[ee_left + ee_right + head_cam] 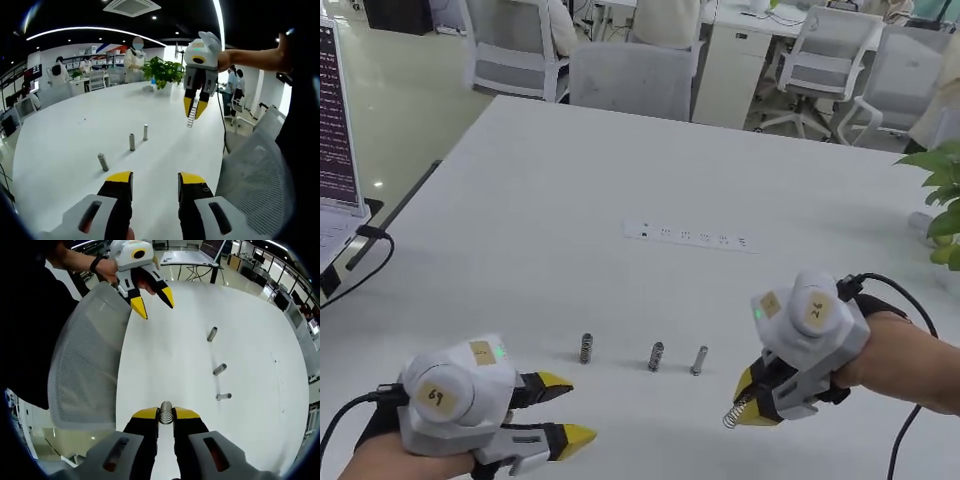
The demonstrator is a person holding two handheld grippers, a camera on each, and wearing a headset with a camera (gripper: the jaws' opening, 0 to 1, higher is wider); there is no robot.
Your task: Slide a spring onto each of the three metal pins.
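Three metal pins stand in a row on the white table (620,170). The left pin (586,347) and the middle pin (656,356) each carry a spring; the right pin (699,360) is bare. My right gripper (748,405) hovers right of the bare pin, shut on a loose spring (732,414) that sticks out past its yellow tips; this spring (166,412) sits pinched between the jaws, and it hangs as a spring (191,114) from the right gripper (193,106). My left gripper (565,407) is open at the near left, nothing between its fingers (120,178).
A white power strip (691,237) lies flat in the table's middle. A laptop (335,150) and black cable (370,262) sit at the left edge. Office chairs (630,78) stand behind the far edge, a plant (942,190) at the right. A mesh chair (85,355) is beside the near edge.
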